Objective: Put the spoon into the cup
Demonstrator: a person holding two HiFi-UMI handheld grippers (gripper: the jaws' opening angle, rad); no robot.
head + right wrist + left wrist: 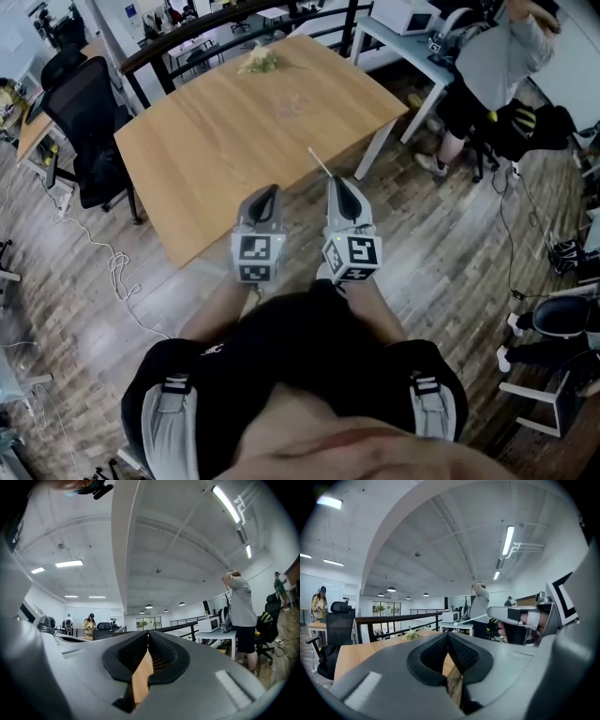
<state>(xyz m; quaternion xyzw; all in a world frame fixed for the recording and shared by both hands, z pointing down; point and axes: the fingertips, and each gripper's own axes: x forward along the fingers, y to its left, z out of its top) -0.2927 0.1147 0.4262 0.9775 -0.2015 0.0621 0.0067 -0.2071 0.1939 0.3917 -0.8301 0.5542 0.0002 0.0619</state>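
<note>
A thin white spoon [320, 163] sticks out forward from the tip of my right gripper [336, 181], which is shut on its handle. The left gripper view shows the same spoon [471, 618] pointing left from the right gripper [490, 612]. My left gripper [270, 190] is beside it, jaws shut with nothing between them. Both grippers hover level at the near edge of the wooden table [206, 159]. A faint clear cup [289, 107] stands on the table farther back. In the right gripper view the jaws [148, 633] are closed and the spoon is hidden.
A small bunch of flowers [260, 61] lies at the table's far edge. A black office chair [82, 122] stands to the left. A person [497, 66] stands by a white desk [394, 37] at the back right. Cables [117, 272] run over the wooden floor.
</note>
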